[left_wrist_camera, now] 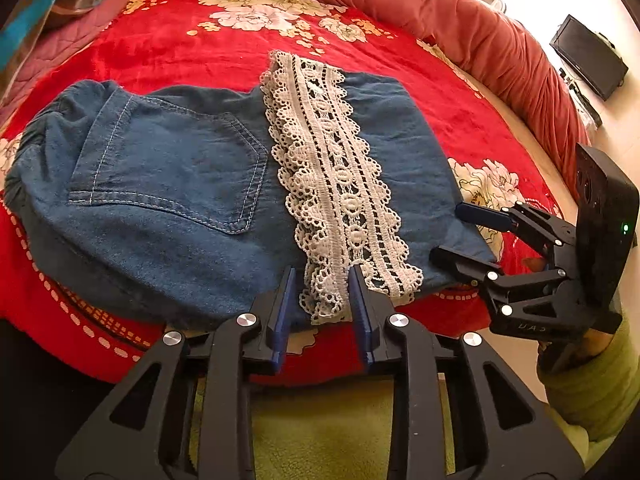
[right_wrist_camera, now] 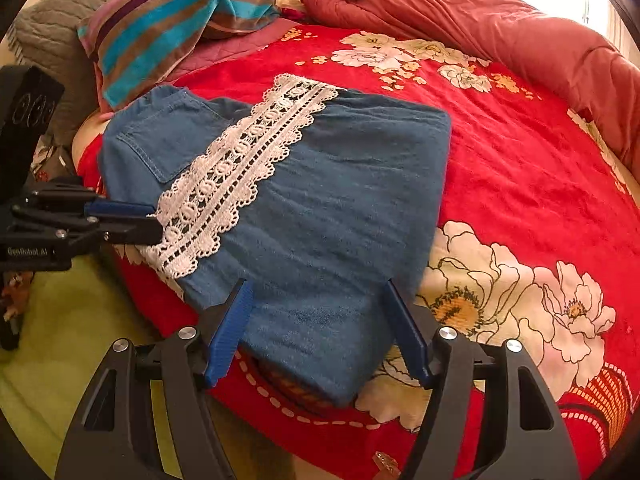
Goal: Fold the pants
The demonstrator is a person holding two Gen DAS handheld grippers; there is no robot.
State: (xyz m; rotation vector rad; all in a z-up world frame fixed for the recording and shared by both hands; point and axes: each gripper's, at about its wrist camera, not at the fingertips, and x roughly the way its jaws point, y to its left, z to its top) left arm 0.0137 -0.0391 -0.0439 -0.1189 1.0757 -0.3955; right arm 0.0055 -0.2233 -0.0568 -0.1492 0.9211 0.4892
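My left gripper has its fingers apart, one on each side of the near end of the lace strip, not pinching it as far as I can tell; the tips sit at the hem edge. My right gripper is spread wider, its fingers straddling the near corner of the folded pants, and nothing is clamped there either.

Moving outward, the pants lie folded into a compact block on the red flowered blanket, close to the near edge of the bed. The back pocket faces up on the waist side and the lace band runs across the top layer. Beyond are the rolled red quilt and a striped pillow.

I judge the task to be far along: the legs look already doubled over the seat, and both grippers are lined up along the near edge. The next move, as I read it, calls either for closing both on that edge and carrying it over for a last fold, or for pulling back if this shape is the finish. If I grip, I should catch every layer, since lace alone would lift without the denim.
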